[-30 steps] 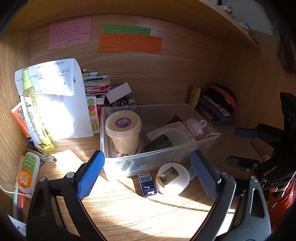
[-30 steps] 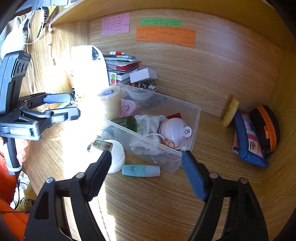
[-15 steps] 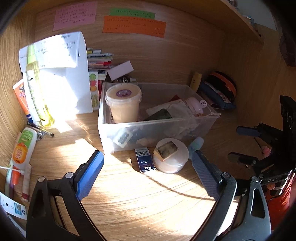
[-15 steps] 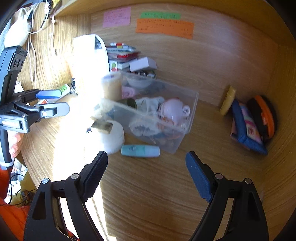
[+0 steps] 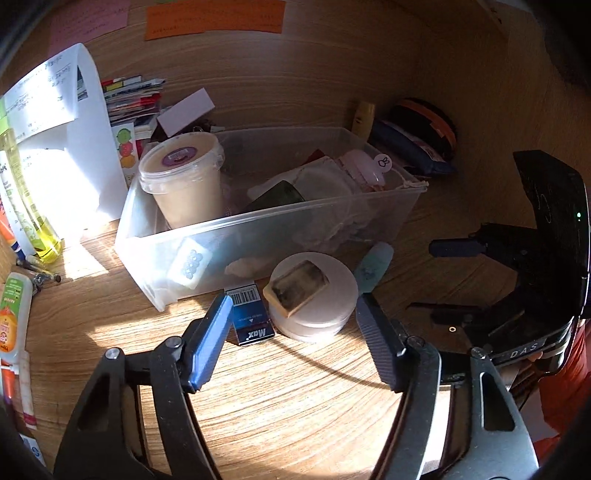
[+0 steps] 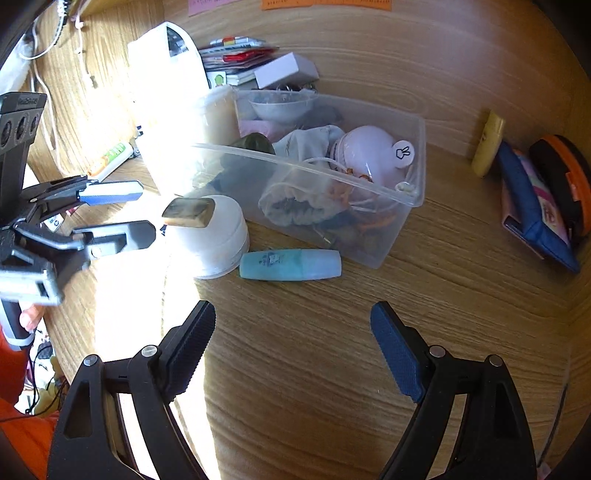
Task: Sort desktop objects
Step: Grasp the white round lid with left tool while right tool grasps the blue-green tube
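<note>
Left claw (image 5: 291,317): ribbed blue pads closing, nothing gripped, above small blue box (image 5: 250,314) and round white tin (image 5: 314,295) bearing rectangular block (image 5: 297,288). Right claw (image 6: 291,321): wide, empty, over smooth teal tube (image 6: 290,264). Behind: translucent plastic bin (image 5: 229,236), cluttered. Wood-grain bench (image 6: 332,369), sunlit; wooden alcove walls.

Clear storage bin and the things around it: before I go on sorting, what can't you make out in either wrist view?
- Bottom of the clear storage bin: both views; frosted wall and piled cloth blur it.
- Items at the left desk edge, such as the orange-label tube: left wrist view; cut off by the frame.
- Sticky notes on the back panel: writing too small.
- White round container, left side: right wrist view; washed out by sun glare.
</note>
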